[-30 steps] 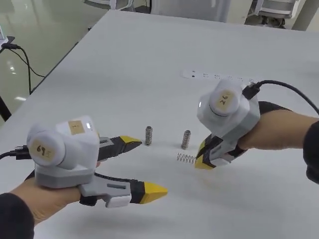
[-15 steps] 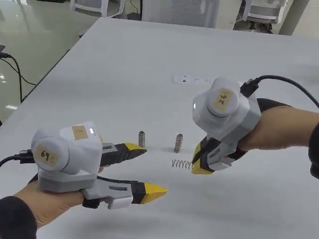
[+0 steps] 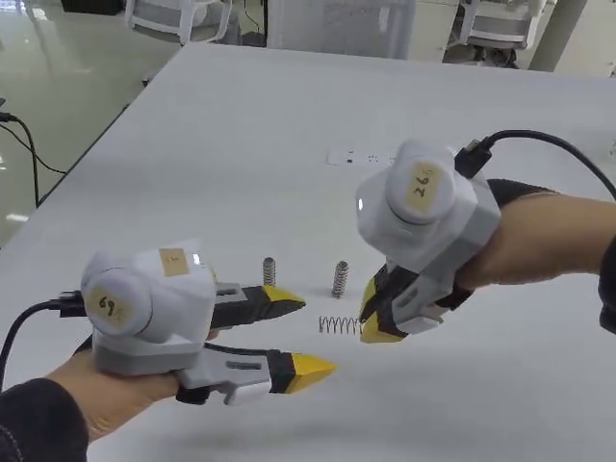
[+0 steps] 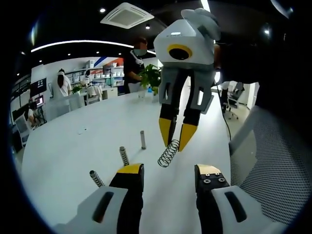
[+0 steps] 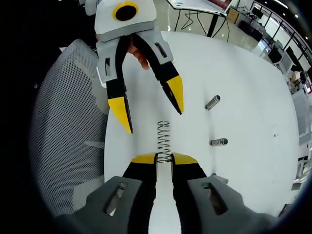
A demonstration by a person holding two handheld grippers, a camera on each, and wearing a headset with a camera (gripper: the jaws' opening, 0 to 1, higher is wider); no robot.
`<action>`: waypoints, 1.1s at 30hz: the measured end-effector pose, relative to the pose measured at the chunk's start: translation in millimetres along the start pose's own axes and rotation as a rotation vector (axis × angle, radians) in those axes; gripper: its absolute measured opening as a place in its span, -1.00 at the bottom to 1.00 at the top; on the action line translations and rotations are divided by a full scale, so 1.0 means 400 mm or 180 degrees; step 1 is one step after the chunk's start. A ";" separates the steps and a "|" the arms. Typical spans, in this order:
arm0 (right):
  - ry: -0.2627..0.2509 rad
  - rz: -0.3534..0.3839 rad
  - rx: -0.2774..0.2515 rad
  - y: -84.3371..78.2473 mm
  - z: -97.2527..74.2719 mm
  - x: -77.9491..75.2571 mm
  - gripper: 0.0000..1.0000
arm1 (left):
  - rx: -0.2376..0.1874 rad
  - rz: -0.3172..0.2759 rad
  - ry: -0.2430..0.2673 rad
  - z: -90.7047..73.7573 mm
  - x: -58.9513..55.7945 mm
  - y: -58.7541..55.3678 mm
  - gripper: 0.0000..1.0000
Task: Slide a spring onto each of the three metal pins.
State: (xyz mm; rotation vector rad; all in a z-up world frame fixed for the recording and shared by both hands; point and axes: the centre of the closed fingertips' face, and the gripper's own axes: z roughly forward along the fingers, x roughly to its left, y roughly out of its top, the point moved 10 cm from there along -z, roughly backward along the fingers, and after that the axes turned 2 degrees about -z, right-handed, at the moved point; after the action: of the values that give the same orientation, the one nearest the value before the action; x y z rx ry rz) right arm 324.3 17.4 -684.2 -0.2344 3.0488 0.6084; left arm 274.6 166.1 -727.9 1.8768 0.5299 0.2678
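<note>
**Bench [image 3: 241,144] with 3 upright metal pins standing in a row.**

- **Pins.** Pin 1 [image 3: 269,271] and pin 2 [image 3: 340,278] each carry a spring over the shaft. Pin 3 [image 4: 143,139], seen past pin 2 in the left gripper view, is bare.
- **Right gripper [image 3: 369,327].** Its yellow-tipped jaws are pressed together on 1 end of the loose spring [image 3: 337,325]. In the head view the coil sticks out from the tips roughly level, pointing toward the left gripper. It lies just in front of pin 2 and apart from all 3 pins. Whether its free end touches the bench cannot be told.
- **Left gripper [image 3: 300,332].** Its jaws are spread wide with nothing between them. The 2 tips face the free end of the loose spring, near it but not touching.
- **Right gripper view.** The loose spring runs straight out from the closed jaws toward the gap between the left gripper's tips, with pins 1 and 2 off to the side.
- **Background.** A white power strip [image 3: 358,157] lies farther back on the bench. A black cable [image 3: 539,144] leads from the right gripper.
</note>
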 end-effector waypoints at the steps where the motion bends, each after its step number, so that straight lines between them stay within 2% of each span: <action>1: 0.0004 -0.0010 0.0003 0.001 -0.001 0.001 -0.75 | 0.0000 0.0008 -0.0008 0.001 -0.001 0.001 -0.21; 15: 0.0037 -0.0180 -0.0058 0.021 -0.011 0.020 -0.75 | -0.0018 0.0122 -0.0114 0.008 -0.020 0.012 -0.46; 33: 0.0124 -0.0366 0.0021 0.016 -0.014 0.040 -0.75 | -0.0003 0.0215 -0.0197 0.014 -0.034 0.016 -0.80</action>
State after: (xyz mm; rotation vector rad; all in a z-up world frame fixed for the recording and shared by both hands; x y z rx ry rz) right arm 307.5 18.7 -677.3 -0.4230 3.0470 0.5931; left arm 266.7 153.3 -723.1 1.8982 0.4250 0.2536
